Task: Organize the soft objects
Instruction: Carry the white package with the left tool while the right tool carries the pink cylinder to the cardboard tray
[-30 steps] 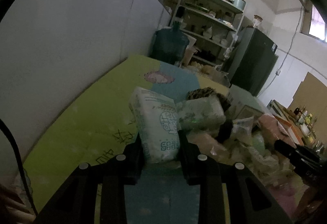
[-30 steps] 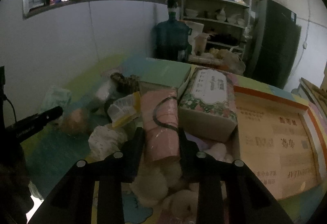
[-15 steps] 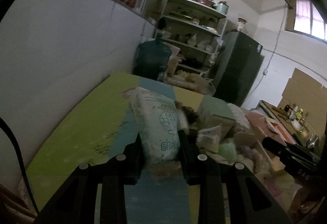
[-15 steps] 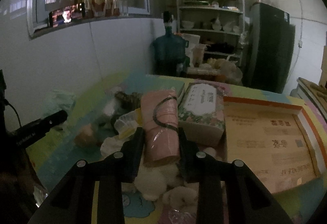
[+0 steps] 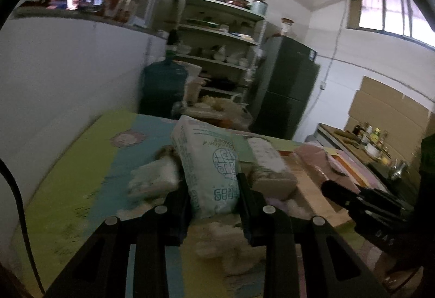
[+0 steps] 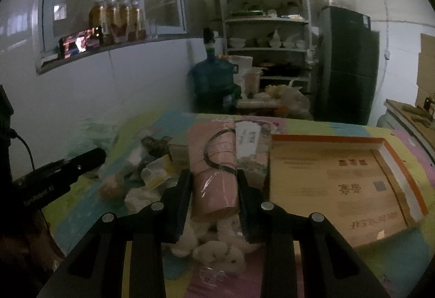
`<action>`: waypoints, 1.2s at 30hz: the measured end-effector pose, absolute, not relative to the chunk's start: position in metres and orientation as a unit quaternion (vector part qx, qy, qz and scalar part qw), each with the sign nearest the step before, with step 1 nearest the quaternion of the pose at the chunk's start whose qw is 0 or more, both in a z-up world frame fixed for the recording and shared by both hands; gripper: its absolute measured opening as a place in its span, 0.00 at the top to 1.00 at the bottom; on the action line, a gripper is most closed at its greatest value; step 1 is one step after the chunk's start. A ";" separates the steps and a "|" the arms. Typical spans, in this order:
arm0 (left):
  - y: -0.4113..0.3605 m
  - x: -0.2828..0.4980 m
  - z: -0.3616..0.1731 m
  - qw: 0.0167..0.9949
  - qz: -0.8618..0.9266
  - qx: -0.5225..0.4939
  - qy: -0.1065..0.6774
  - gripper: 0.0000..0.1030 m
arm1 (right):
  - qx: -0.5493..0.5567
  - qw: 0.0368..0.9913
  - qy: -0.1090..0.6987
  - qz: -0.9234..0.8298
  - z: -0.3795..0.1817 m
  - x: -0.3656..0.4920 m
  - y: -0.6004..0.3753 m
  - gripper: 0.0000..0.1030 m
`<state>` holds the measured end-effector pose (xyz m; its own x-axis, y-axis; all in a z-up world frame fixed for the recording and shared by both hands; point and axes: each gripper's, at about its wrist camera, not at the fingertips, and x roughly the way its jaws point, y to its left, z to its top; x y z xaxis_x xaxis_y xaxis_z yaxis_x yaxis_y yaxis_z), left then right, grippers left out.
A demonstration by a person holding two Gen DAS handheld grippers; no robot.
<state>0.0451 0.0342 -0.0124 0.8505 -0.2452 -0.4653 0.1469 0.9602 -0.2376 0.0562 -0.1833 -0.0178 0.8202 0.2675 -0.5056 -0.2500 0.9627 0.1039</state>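
Observation:
My left gripper [image 5: 213, 190] is shut on a pale green tissue pack [image 5: 208, 162] with blue print, held above the pile of soft things. My right gripper [image 6: 213, 186] is shut on a pink wrapped pack [image 6: 214, 164] with a dark loop printed on it. Under both lies a heap of soft objects on the colourful mat [image 5: 81, 175]: white fluffy pieces [image 6: 214, 249], a wrapped white bundle [image 5: 155, 178], small packets [image 6: 156, 171]. The right gripper [image 5: 361, 202] shows at the right of the left wrist view; the left gripper [image 6: 62, 170] shows at the left of the right wrist view.
A flowered tissue box [image 6: 252, 145] and a wide flat cardboard box [image 6: 342, 175] lie on the mat to the right. Beyond the mat stand a blue water jug [image 6: 214, 80], shelves [image 6: 266, 34] with dishes, and a dark fridge [image 6: 345, 64]. A white wall [image 5: 68, 80] runs along the left.
Both grippers have lifted with their packs, and the heap sits lower in view. The left gripper swung right, off the bare green mat and over the pile.

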 end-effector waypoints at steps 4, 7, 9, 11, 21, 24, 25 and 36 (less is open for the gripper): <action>0.011 0.048 -0.010 0.955 -0.127 -0.089 0.254 0.70 | 0.024 0.956 0.263 0.126 -0.017 0.050 -0.198 0.69; -0.007 0.051 -0.007 0.952 -0.146 -0.083 0.254 0.70 | 0.028 0.958 0.261 0.118 -0.016 0.046 -0.208 0.69; -0.016 0.051 -0.006 0.951 -0.155 -0.081 0.254 0.70 | 0.032 0.959 0.259 0.112 -0.014 0.044 -0.216 0.69; -0.025 0.053 -0.006 0.949 -0.165 -0.080 0.255 0.70 | 0.036 0.960 0.257 0.106 -0.014 0.043 -0.224 0.69; -0.075 0.062 -0.003 0.942 -0.204 -0.067 0.259 0.70 | 0.057 0.964 0.248 0.073 -0.014 0.033 -0.268 0.69; -0.088 0.066 -0.004 0.939 -0.214 -0.063 0.261 0.70 | 0.064 0.965 0.247 0.064 -0.014 0.032 -0.282 0.69; -0.092 0.066 -0.005 0.938 -0.217 -0.062 0.262 0.70 | 0.066 0.965 0.247 0.061 -0.014 0.031 -0.286 0.69; -0.149 0.084 -0.008 0.928 -0.245 -0.050 0.278 0.70 | 0.089 0.965 0.245 0.025 -0.019 0.028 -0.340 0.69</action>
